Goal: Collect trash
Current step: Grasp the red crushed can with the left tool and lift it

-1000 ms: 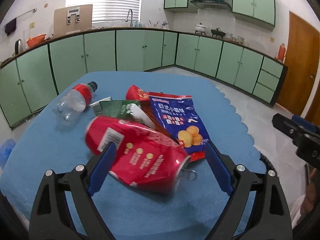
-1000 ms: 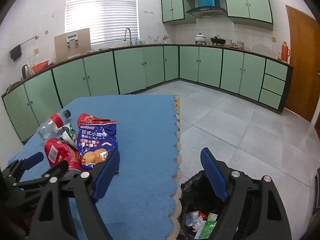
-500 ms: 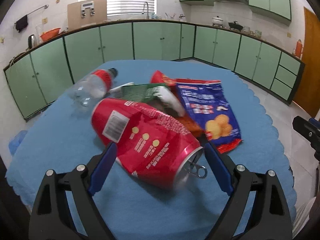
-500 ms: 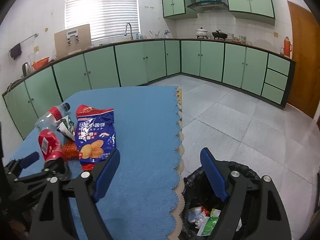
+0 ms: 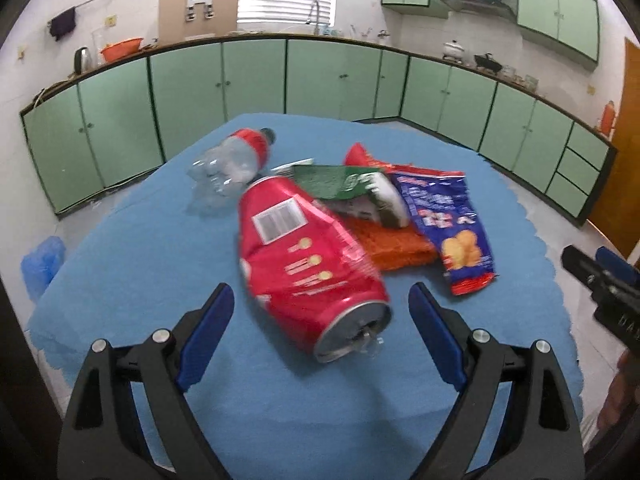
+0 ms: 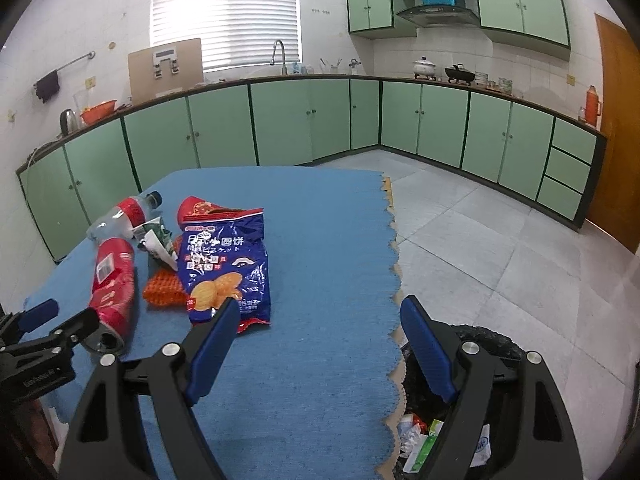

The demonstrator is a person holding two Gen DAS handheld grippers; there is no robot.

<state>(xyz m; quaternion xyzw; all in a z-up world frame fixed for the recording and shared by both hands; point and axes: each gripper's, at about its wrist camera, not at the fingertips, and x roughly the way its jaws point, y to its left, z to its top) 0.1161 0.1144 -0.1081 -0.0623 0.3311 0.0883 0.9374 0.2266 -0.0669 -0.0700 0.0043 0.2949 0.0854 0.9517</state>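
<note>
Left wrist view: a dented red can (image 5: 310, 268), plastic bottle (image 5: 232, 162) and snack wrappers are left uncollected on the blue tablecloth (image 5: 140, 288), the left gripper (image 5: 320, 312) and right gripper (image 6: 316, 344) are both held apart and empty, while some litter is already seen in the black bin (image 6: 496, 344).

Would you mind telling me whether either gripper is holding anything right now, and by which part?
Nothing is held. The left gripper is open around the crushed red can without clamping it; the right gripper is open and empty.
</note>
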